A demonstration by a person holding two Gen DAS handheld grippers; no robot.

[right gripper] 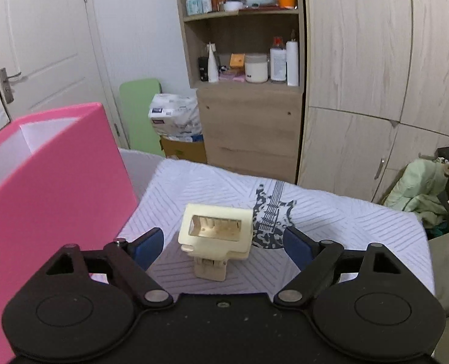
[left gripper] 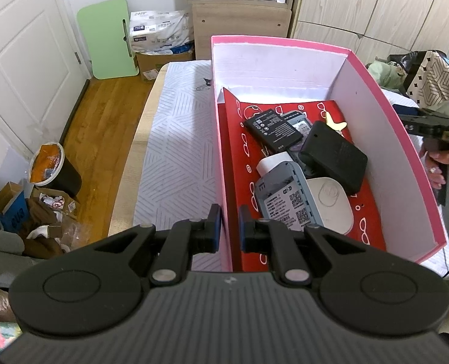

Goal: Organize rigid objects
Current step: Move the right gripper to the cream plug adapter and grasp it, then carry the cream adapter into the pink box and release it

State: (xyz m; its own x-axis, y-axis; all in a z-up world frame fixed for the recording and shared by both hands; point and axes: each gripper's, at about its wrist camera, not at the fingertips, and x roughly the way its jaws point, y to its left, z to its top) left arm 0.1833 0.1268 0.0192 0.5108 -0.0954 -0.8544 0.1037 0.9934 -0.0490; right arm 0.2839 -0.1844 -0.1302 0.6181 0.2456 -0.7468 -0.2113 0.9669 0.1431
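A pink box (left gripper: pixel 406 163) stands on the bed. It holds a black battery (left gripper: pixel 271 129), a black charger (left gripper: pixel 335 156), a grey device (left gripper: pixel 288 200) and a white oval device (left gripper: pixel 330 204) on a red sheet. My left gripper (left gripper: pixel 229 227) is shut on the box's near left wall. In the right wrist view a cream plastic part (right gripper: pixel 216 236) lies on the bedsheet, between the fingers of my open right gripper (right gripper: pixel 222 244). The pink box (right gripper: pixel 51 188) stands just left of it.
The bed's striped sheet (left gripper: pixel 175 163) runs left of the box. A wooden shelf unit (right gripper: pixel 248 91) and wardrobe doors (right gripper: pixel 360 75) stand behind. A bin (left gripper: pixel 54 170) and clutter sit on the floor at left. Clothes and bags (right gripper: pixel 421 194) lie at right.
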